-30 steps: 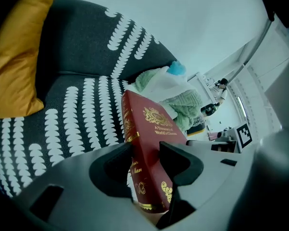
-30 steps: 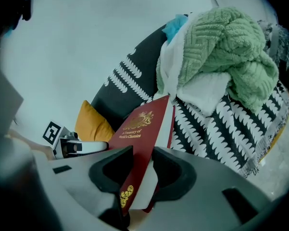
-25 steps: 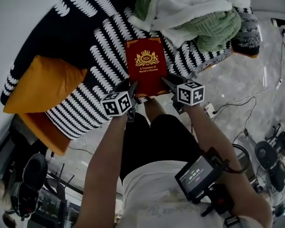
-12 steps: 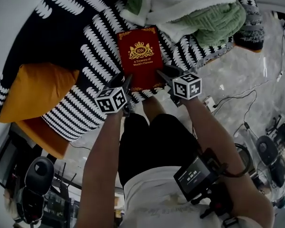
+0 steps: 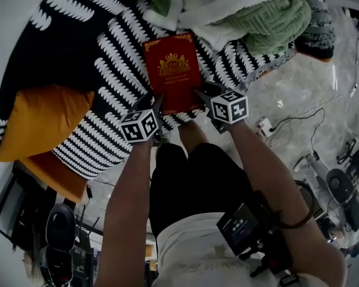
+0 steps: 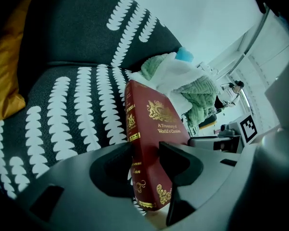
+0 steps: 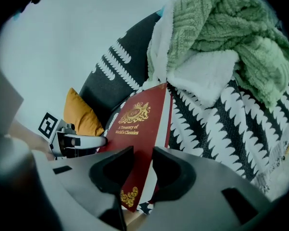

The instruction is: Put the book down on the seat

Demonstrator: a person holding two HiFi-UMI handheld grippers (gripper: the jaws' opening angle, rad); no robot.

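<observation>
Dark red and stamped with gold, the book [image 5: 172,70] is held over the black-and-white patterned seat [image 5: 107,88] of a sofa, cover up. The left hand-held gripper [image 5: 157,105] is clamped on its near corner at the spine. The right hand-held gripper [image 5: 201,95] is clamped on the other near corner, at the page edge. The far end of the book points towards a heaped green and white blanket [image 5: 269,20], and an orange cushion [image 5: 39,121] lies well to the left. Whether the far edge already touches the fabric cannot be told. To do this step well, lower both corners evenly so the book stays level. Let it settle flat short of the blanket, then part both pairs of jaws together.
</observation>
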